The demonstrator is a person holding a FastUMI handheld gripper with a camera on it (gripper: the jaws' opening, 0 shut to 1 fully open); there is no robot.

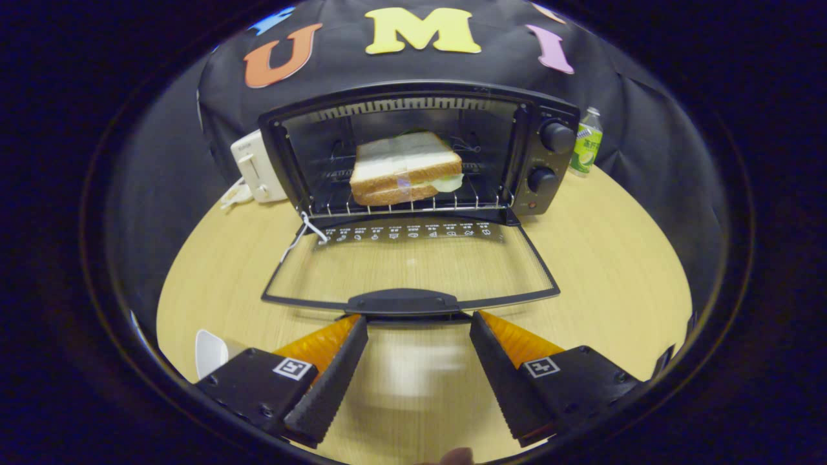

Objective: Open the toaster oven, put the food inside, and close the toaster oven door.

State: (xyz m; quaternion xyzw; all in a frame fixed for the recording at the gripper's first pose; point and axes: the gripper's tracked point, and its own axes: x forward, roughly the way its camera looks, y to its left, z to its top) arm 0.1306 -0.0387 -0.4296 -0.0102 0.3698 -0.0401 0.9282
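Hand-held gripper (418,321), fingers apart and empty, just short of the lowered toaster oven door (413,271): stiff, hinged glass, probably best lifted by its handle (402,301); sandwich (406,169) already inside.

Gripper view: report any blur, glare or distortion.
Gripper view: fisheye bends the table edge and the open toaster oven door; a soft bright blur lies on the table between the open gripper's fingers; the sandwich on the rack is sharp and evenly lit.
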